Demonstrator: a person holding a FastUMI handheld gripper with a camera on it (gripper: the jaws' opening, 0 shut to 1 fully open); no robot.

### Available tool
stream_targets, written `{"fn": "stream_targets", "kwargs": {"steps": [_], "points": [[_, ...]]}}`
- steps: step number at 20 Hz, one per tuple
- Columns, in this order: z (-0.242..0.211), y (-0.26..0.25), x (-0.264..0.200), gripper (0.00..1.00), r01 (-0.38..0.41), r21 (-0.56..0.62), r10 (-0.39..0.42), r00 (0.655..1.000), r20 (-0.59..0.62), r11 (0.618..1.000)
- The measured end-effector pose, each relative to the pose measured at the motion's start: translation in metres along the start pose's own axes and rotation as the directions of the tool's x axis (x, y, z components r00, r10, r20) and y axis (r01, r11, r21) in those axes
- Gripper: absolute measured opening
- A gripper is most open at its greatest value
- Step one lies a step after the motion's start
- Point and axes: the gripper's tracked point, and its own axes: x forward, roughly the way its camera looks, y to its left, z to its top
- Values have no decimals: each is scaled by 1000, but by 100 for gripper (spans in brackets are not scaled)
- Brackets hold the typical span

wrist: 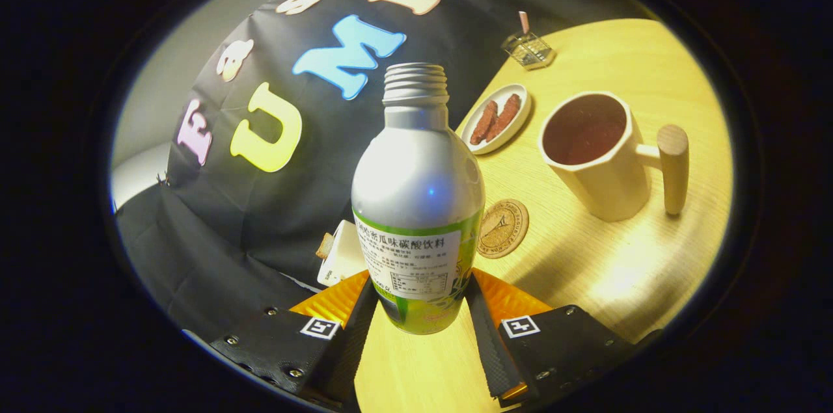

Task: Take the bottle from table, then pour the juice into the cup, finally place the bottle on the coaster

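At the bottom centre of the frame we see our gripper point(420, 309) closed on a silver, uncapped drink bottle point(416, 205), one finger pressing each side of its labelled base. Right of the bottle, on the wooden table point(618, 270), lies a round cork coaster point(503, 228). Farther right stands a cream cup point(595, 153) with a wooden handle; above the coaster sits a small dish of snacks point(500, 118).

wooden tabletop point(605, 283), pale grain, lit brightly. near its far edge lies a small oval white dish point(500, 119) holding two reddish-brown strips side by side. further along that edge, towards the far corner, a small clear faceted holder point(528, 49) stands with a thin pinkish stick upright in it. at the edge by the booth wall, a white square dish point(340, 255), partly hidden, contents unclear.
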Motion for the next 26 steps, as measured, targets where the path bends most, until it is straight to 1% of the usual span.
{"fn": "stream_targets", "kwargs": {"steps": [2, 7, 10, 13, 17, 19, 22, 26], "points": [[2, -5, 1, 75, 13, 33, -13, 1000, -9, 999], [-1, -15, -4, 75, 17, 124, -13, 999, -38, 992], [-5, -15, -2, 75, 6, 174, 4, 998, -58, 985], [-7, -9, -1, 75, -23, 262, 43, 997, -71, 965], [-11, -9, 0, 75, -17, 304, 50, 994, -98, 953], [-7, -10, -1, 75, -15, 343, 50, 994, -94, 939], [-4, -8, 1, 75, -27, 426, 65, 995, -76, 904], [-2, 2, 11, 75, -34, 480, 81, 994, -79, 877]]}}
